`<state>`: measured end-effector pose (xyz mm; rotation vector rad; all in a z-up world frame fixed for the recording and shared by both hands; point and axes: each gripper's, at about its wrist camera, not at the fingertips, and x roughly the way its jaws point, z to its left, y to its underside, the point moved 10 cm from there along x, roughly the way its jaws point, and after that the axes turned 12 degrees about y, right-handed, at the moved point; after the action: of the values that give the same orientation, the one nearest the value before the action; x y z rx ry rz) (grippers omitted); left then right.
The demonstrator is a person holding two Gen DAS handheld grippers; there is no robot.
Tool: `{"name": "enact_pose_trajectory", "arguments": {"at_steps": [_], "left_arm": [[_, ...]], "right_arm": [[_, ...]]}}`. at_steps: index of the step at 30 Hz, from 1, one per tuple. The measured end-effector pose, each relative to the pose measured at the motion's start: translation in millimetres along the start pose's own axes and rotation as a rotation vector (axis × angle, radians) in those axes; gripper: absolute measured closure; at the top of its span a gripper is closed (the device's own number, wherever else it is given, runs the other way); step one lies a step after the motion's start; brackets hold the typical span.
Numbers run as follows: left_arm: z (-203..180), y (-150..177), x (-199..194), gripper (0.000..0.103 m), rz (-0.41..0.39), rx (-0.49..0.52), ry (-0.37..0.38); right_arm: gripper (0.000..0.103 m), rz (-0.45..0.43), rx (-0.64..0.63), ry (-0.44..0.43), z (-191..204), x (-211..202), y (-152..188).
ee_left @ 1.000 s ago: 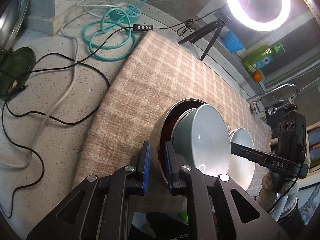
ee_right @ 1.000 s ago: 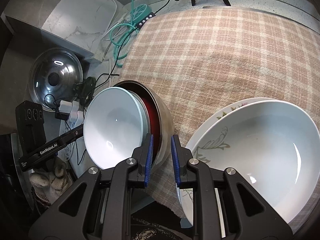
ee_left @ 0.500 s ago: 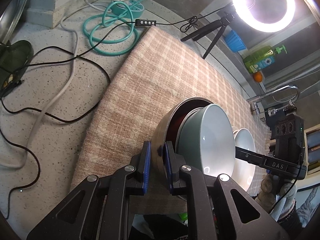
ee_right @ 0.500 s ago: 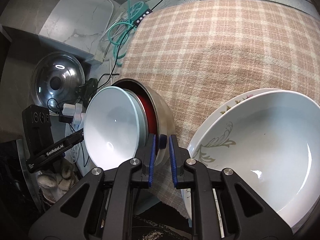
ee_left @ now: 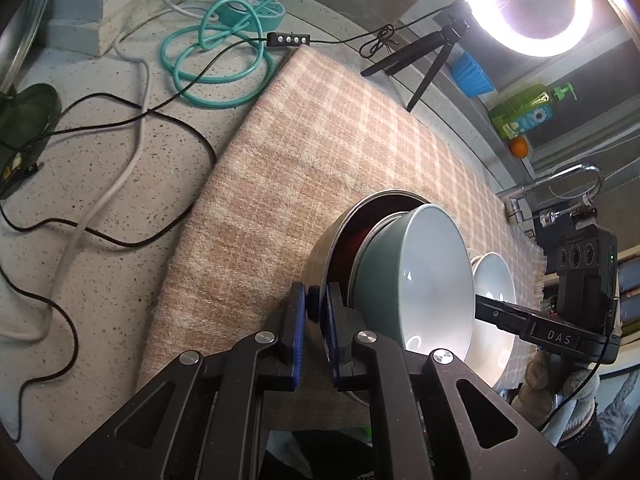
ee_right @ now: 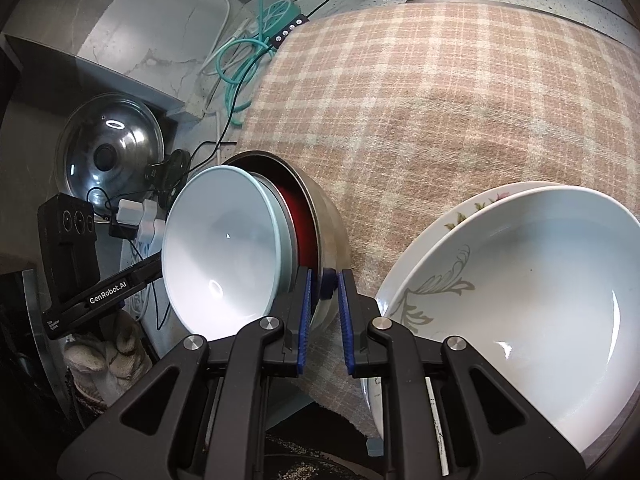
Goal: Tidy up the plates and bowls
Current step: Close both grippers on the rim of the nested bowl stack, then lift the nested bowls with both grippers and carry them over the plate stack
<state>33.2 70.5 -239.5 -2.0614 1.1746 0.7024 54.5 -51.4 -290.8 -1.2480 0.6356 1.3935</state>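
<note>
A steel bowl (ee_left: 340,232) with a red inside holds a nested pale green bowl (ee_left: 416,280); the stack is tilted above the plaid mat (ee_left: 320,132). My left gripper (ee_left: 316,312) is shut on the steel bowl's rim from one side. My right gripper (ee_right: 323,284) is shut on the same steel bowl (ee_right: 328,216) at the opposite rim, with the pale green bowl (ee_right: 220,248) to its left. A white bowl (ee_right: 520,300) sits on a floral plate (ee_right: 432,264) at the right.
A ring light on a tripod (ee_left: 524,0) stands at the back. Teal cable coils (ee_left: 216,64) and black wires (ee_left: 120,128) lie on the speckled counter. A glass pot lid (ee_right: 108,152) leans at the left. Soap bottle (ee_left: 528,112) and faucet (ee_left: 560,184) are at the far right.
Both grippers have closed tighter on the steel bowl's rim. The bowl stack has shifted slightly, and both cameras have drawn a little nearer to it.
</note>
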Motion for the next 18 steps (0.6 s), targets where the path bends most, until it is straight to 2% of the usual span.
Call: {"name": "enact_pose_trajectory", "arguments": {"at_steps": [18], "left_arm": [[-10,-4,-12,0.095,-0.031,0.034,-0.028]], "right_arm": [[0.090,-0.016,0.013,-0.018,1,-10,-2]]}}
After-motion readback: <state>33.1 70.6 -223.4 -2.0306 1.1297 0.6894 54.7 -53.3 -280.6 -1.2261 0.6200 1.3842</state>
